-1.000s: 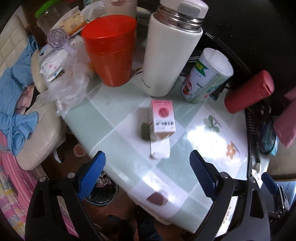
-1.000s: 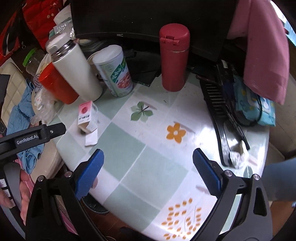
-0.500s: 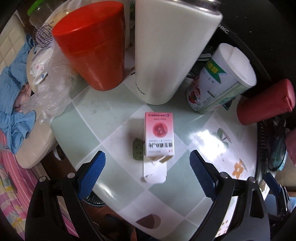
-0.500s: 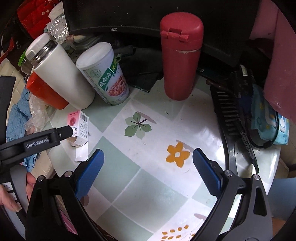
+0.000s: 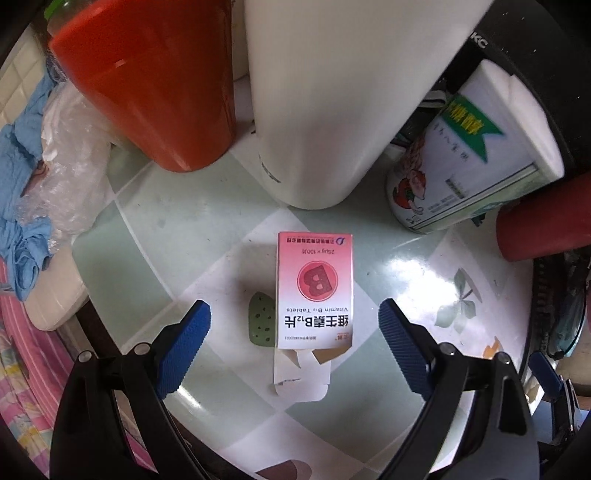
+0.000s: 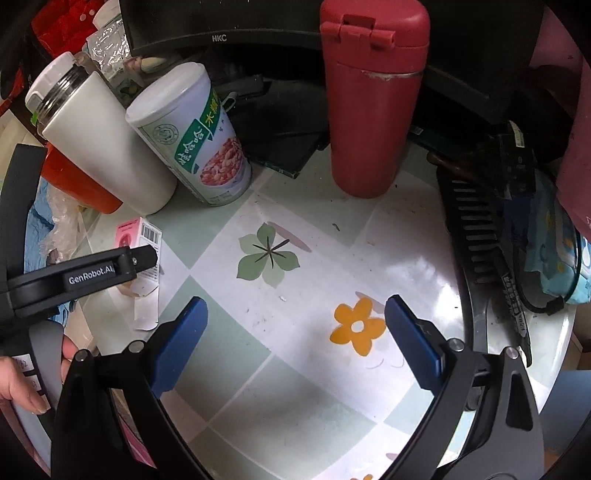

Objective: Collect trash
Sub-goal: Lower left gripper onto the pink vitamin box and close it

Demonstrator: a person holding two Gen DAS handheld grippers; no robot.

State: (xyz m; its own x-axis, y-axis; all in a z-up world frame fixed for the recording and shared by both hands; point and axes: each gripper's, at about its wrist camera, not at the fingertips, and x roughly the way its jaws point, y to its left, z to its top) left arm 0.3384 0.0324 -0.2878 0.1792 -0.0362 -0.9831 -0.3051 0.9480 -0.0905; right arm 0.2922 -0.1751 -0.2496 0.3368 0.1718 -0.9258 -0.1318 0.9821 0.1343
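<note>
Blue-padded, the left gripper [image 5: 293, 330] stands wide open around a pink carton [image 5: 314, 291] lying on the table [image 5: 155, 236], flap open, touching neither finger. Only this view shows its print, "Vitamin B12 Tablets". The right gripper [image 6: 295, 338], likewise open, holds nothing; its view alone shows the red flask [image 6: 373, 99] and "HKC" monitor [image 6: 221, 22] beyond.

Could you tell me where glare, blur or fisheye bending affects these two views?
Left wrist view: window glare washes the tabletop right of the sharp vitamin box; the white flask and red cup loom bent and soft. Right wrist view: glare on the tabletop near the orange flower; the maroon bottle bows outward.
</note>
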